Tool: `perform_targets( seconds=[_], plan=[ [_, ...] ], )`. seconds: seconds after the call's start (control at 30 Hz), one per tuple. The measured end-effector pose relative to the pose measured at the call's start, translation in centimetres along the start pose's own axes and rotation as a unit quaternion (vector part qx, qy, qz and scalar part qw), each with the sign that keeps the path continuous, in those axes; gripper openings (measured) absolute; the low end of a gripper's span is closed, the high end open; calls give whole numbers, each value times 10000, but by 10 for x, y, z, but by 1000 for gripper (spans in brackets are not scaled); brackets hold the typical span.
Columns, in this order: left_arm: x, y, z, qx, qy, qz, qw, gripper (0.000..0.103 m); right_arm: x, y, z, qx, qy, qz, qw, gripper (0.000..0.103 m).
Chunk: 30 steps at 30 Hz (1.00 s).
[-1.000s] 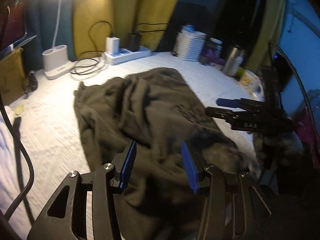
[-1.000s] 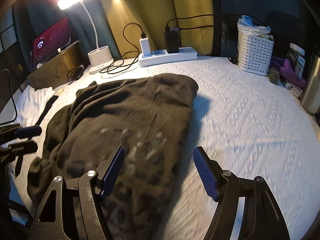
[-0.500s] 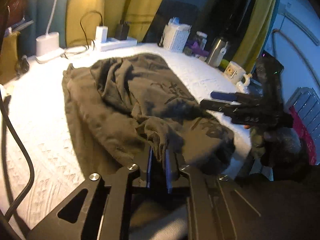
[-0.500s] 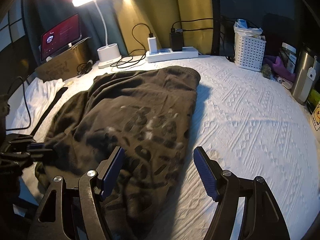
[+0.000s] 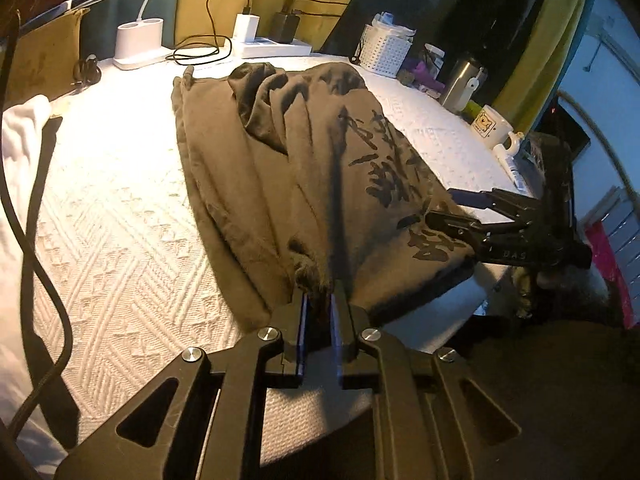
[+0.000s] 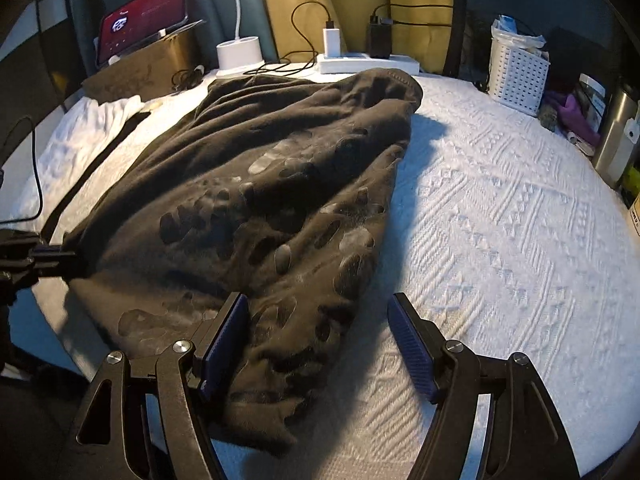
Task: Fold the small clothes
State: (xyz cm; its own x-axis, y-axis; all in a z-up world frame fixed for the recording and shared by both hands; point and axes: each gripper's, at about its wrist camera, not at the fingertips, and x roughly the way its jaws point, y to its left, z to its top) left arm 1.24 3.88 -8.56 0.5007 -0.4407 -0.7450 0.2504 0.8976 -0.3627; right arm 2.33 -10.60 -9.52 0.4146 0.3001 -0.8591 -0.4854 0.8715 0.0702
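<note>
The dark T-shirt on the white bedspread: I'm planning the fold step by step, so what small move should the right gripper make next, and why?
Probably close the right gripper on the near hem of the dark T-shirt. The left gripper is shut on a bunched corner of that hem, while the right's jaws stand open around the other corner without pressing it. Both corners need holding before the shirt can be lifted or spread on the bedspread.

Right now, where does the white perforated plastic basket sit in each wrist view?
Left wrist view: white perforated plastic basket at upper centre-right, beyond the dark printed garment.
Right wrist view: basket at upper right, on the far edge.
Shared landmark: white power strip, left of the basket.
</note>
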Motion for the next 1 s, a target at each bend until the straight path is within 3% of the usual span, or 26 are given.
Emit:
perform_targets(
  seconds=[0.07, 0.2, 0.27, 0.53, 0.77, 0.83, 0.87, 1.0],
  plan=[
    [-5, 0, 2, 58, 70, 26, 10000, 14, -1, -1, 1, 12, 10, -1, 10000, 74],
    [-18, 1, 4, 134, -33, 208, 9997, 46, -3, -3, 3, 23, -43, -19, 10000, 74],
    [-23, 7, 6, 75, -150, 244, 9996, 49, -6, -4, 5, 38, -94, -26, 9999, 74],
    [-13, 15, 42, -141, -462, 418, 9980, 49, -7, -11, 16, 68, -238, -38, 9997, 74],
    [21, -5, 50, 299, -180, 246, 9991, 49, 0, -11, 3, -184, -226, -257, 9992, 74],
    [35, -4, 42, 426, 68, 468, 9980, 42, -3, -9, -4, -250, -265, -231, 9991, 74],
    [39, -2, 39, 430, 158, 492, 9977, 33, -4, -9, -8, -245, -265, -179, 9992, 74],
    [35, 2, 31, 422, 202, 464, 9978, 31, -10, -11, -14, -244, -250, -74, 9994, 74]
  ],
)
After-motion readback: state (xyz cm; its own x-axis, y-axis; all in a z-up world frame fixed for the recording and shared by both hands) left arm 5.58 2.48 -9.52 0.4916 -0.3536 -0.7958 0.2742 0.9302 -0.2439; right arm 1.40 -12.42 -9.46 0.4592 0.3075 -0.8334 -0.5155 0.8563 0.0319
